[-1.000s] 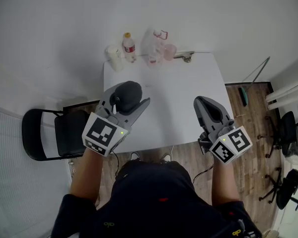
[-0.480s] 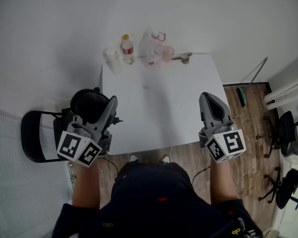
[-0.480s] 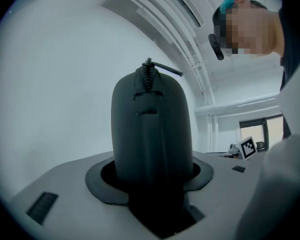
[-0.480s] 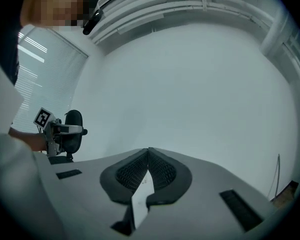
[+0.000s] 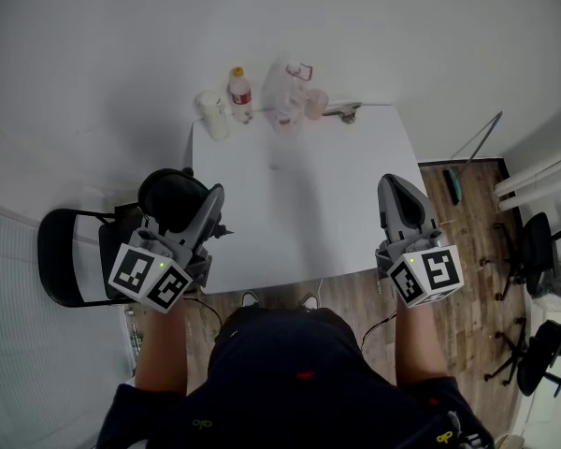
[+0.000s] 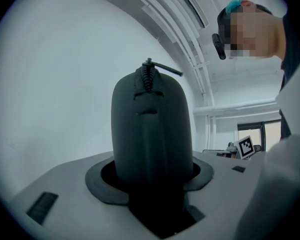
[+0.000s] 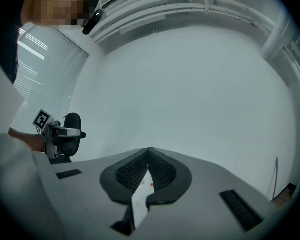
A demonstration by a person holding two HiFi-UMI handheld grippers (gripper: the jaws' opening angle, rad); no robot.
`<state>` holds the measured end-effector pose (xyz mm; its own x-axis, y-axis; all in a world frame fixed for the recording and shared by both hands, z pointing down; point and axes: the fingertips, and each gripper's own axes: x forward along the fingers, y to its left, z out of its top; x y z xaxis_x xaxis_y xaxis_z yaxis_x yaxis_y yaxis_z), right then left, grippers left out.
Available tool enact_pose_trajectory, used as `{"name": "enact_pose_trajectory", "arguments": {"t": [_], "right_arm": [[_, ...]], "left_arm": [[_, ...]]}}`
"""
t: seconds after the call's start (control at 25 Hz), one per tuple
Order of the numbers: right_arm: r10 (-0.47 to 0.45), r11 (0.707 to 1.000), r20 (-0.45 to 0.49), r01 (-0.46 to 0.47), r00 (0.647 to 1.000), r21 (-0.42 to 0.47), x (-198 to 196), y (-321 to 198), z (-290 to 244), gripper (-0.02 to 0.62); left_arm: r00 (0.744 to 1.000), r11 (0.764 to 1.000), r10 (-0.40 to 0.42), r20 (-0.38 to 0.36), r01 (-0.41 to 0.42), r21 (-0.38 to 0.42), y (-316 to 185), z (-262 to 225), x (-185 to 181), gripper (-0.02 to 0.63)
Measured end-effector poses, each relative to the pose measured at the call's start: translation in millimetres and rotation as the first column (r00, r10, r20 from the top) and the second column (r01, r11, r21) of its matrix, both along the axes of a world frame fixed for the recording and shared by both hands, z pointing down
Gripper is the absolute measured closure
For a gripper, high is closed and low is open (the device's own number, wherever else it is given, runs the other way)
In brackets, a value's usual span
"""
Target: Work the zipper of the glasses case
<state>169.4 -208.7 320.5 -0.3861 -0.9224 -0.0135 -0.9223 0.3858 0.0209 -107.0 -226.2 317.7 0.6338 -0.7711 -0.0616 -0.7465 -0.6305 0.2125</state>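
The glasses case (image 5: 168,195) is a dark, rounded hard shell. My left gripper (image 5: 189,204) is shut on it, held off the left edge of the white table (image 5: 299,204). In the left gripper view the case (image 6: 151,134) stands up between the jaws, which press its sides. Its zipper pull (image 6: 162,68) sticks out at the top end. My right gripper (image 5: 398,193) hovers over the table's front right corner. Its jaws (image 7: 148,156) are shut with nothing between them. From the right gripper view, the case (image 7: 72,134) shows far off at the left.
At the table's far edge stand a bottle (image 5: 240,92), a white cup (image 5: 211,112) and clear pink containers (image 5: 294,96). A black chair (image 5: 70,255) sits left of the table. Office chairs (image 5: 542,241) stand on the wooden floor at the right.
My left gripper carried the case from above the table's front left part out past its left edge and rolled. The right gripper stayed in place and turned slightly.
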Motion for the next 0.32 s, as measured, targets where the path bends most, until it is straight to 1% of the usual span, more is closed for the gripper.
{"name": "enact_pose_trajectory", "arguments": {"t": [0.32], "right_arm": [[0.000,1.000,0.000,0.000,1.000,-0.006,2.9,1.4,2.4,0.575]], "left_arm": [[0.999,0.999,0.037,0.017,-0.037,0.018,-0.7,-4.7,8.8,0.337]]}}
